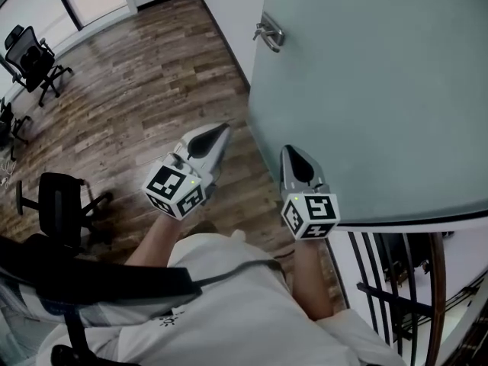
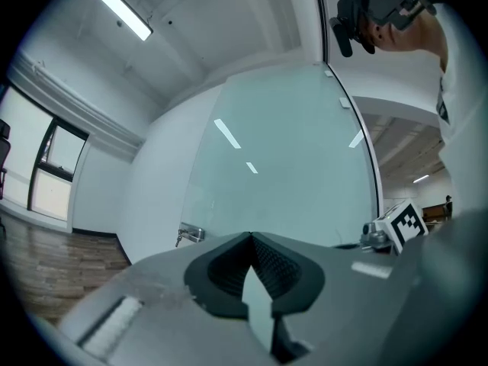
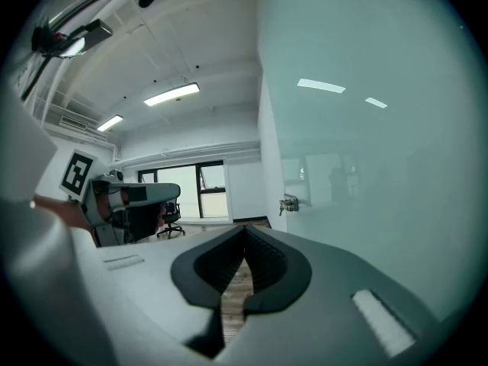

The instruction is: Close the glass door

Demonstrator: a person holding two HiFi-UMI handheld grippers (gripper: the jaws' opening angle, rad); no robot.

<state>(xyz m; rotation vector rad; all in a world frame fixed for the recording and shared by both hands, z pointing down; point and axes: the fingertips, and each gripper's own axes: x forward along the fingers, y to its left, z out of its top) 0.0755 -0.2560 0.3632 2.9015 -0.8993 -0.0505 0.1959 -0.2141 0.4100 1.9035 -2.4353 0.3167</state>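
The frosted glass door (image 1: pixel 381 90) fills the right of the head view, and a metal handle (image 1: pixel 269 34) sits near its far edge. My right gripper (image 1: pixel 287 152) is shut and empty, its tip close beside the glass face; I cannot tell whether it touches. In the right gripper view the door (image 3: pixel 366 166) runs along the right of the jaws (image 3: pixel 245 229), with the handle (image 3: pixel 288 203) ahead. My left gripper (image 1: pixel 223 130) is shut on nothing, out over the wooden floor to the left of the door. It faces the glass (image 2: pixel 290 166) and the handle (image 2: pixel 188 235) past its tips (image 2: pixel 250 236).
Wooden floor (image 1: pixel 137 90) spreads to the left. One black office chair (image 1: pixel 34 59) stands far left and another (image 1: pixel 61 204) near my left side. A white wall (image 1: pixel 229 14) meets the door's far edge. A black railing (image 1: pixel 396 280) stands at the lower right.
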